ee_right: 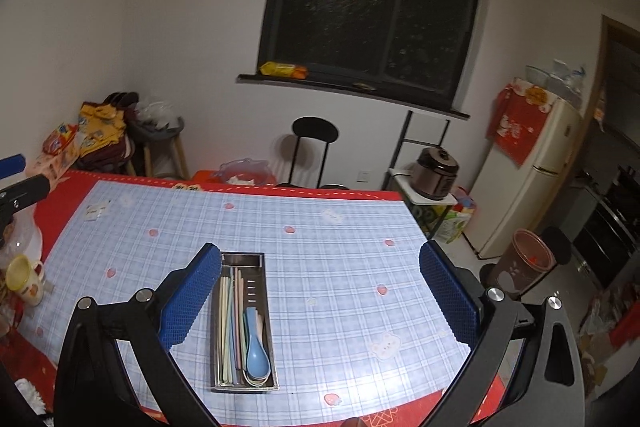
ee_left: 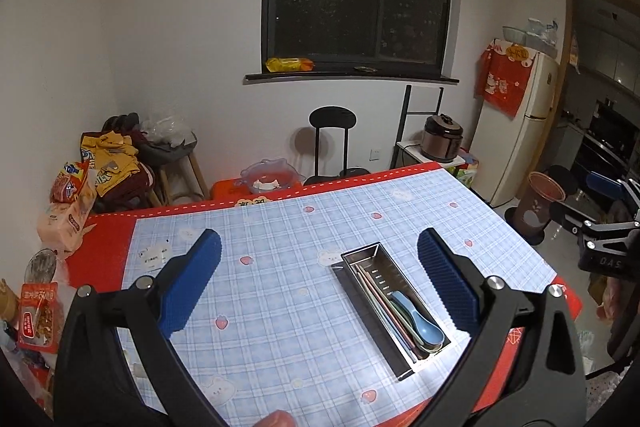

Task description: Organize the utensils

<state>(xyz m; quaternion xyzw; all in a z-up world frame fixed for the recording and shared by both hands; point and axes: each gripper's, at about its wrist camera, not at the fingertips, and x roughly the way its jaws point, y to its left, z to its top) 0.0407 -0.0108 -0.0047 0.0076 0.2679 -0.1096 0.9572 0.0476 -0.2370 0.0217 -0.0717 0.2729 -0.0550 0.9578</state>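
Over on the left edge of the table, a yellow mug sits beside a heap of snack bags, well clear of the work. Next along, the left gripper hangs above the blue checked cloth with its jaws spread wide and nothing between them. Just right of it lies the steel utensil tray, lengthwise on the cloth, alone in the middle with no object crowding it. Inside the tray I count one blue spoon on top of a nested stack whose number I cannot tell, and a bundle of pastel chopsticks alongside, too close together to count. The right gripper hovers over the tray's right side, jaws likewise wide apart, holding nothing. Beyond the table stand one black stool, one rice cooker and one cream fridge.
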